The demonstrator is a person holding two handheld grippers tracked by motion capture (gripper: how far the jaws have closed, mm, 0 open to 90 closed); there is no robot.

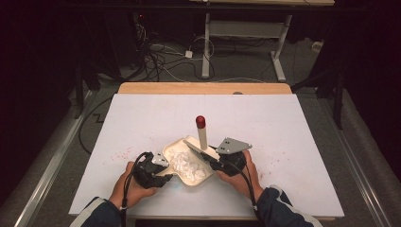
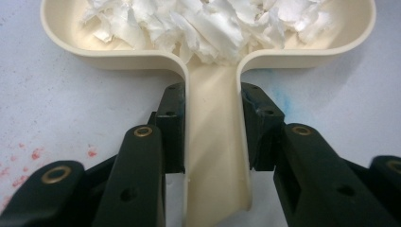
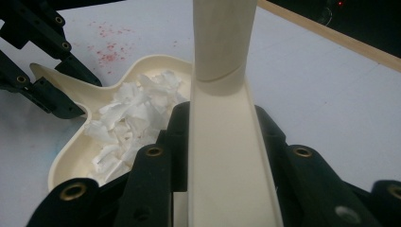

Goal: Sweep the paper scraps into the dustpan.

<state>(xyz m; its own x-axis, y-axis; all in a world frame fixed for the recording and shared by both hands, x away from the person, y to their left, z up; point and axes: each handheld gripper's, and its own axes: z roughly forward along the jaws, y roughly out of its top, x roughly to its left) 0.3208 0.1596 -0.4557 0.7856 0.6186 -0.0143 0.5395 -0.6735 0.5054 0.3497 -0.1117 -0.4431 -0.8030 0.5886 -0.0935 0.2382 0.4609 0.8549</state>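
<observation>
A cream dustpan (image 1: 189, 181) lies on the white table top near the front edge, heaped with white paper scraps (image 1: 183, 163). My left gripper (image 1: 164, 178) is shut on the pan's handle (image 2: 215, 142), its black pads (image 2: 172, 123) pressing both sides. The scraps (image 2: 213, 23) fill the pan (image 2: 142, 56) just ahead of it. My right gripper (image 1: 213, 160) is shut on the cream handle (image 3: 222, 142) of a brush (image 1: 202, 135), which stands tilted over the pan's right rim with a red cap on top. In the right gripper view, the pan (image 3: 71, 156) and the left gripper (image 3: 56, 90) lie at left.
Red specks (image 1: 120, 153) dot the white sheet left of the pan, and a faint blue smear (image 2: 283, 99) sits beside the handle. The table's wooden far edge (image 1: 203, 88) gives onto a floor with cables and the white legs of a desk.
</observation>
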